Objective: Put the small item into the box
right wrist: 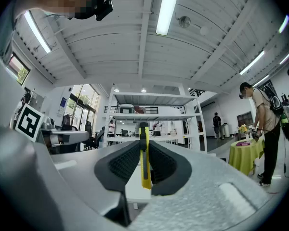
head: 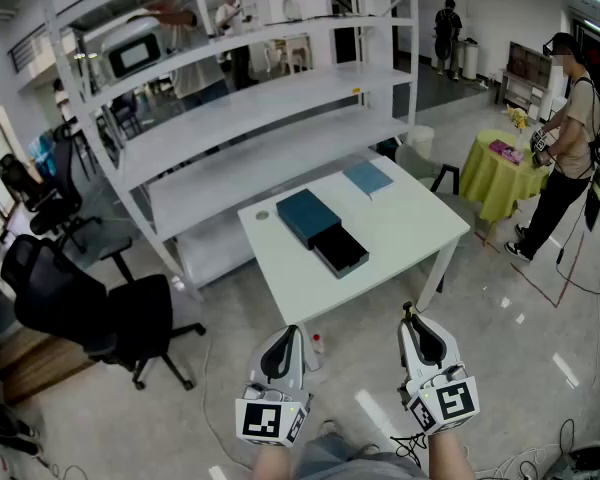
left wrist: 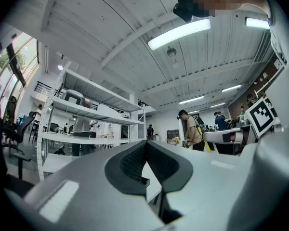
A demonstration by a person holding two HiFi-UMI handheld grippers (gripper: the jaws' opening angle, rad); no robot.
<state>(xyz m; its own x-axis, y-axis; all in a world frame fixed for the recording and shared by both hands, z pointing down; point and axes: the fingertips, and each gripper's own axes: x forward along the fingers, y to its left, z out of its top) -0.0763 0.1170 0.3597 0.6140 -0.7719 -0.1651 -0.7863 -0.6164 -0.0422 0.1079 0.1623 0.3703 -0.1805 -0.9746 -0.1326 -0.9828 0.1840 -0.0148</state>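
Observation:
A dark teal box (head: 306,214) lies on the white table (head: 410,230), with its black inner tray (head: 341,251) slid out toward me. My right gripper (head: 410,318) is held low, short of the table's near edge, and is shut on a yellow and black utility knife (right wrist: 144,159) that stands upright between its pads. My left gripper (head: 286,334) hangs beside it at the same height. In the left gripper view the left gripper (left wrist: 145,147) is shut with nothing between its pads.
A flat light blue piece (head: 368,178) and a small round thing (head: 262,215) also lie on the table. White shelving (head: 240,108) stands behind it, black office chairs (head: 100,313) at left. A person (head: 565,148) stands by a yellow-draped table (head: 495,173) at right.

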